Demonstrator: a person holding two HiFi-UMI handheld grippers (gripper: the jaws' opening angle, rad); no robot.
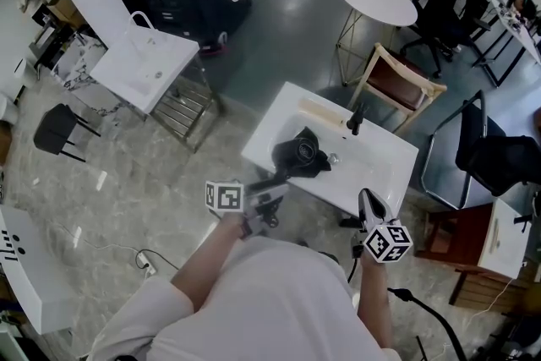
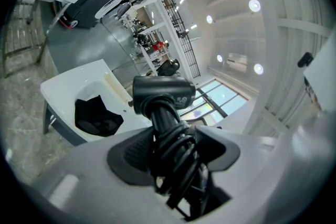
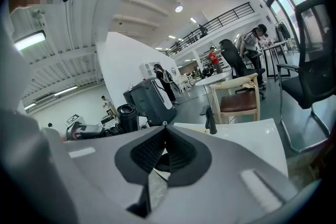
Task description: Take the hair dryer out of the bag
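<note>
Left tongs [image 2: 170, 147] are pinching the hair dryer [image 2: 163, 94] by its handle, with the cord wound round it. So the dryer's out of the bag [image 2: 97, 115] and held up over the white sink [image 1: 380, 173]. The bag's just a crumpled black heap lying in the basin. In my head view the dryer's barrel lines up right over it. Right tongs [image 3: 163, 134] are pressed together with nothing in them, near the sink's front edge.
</note>
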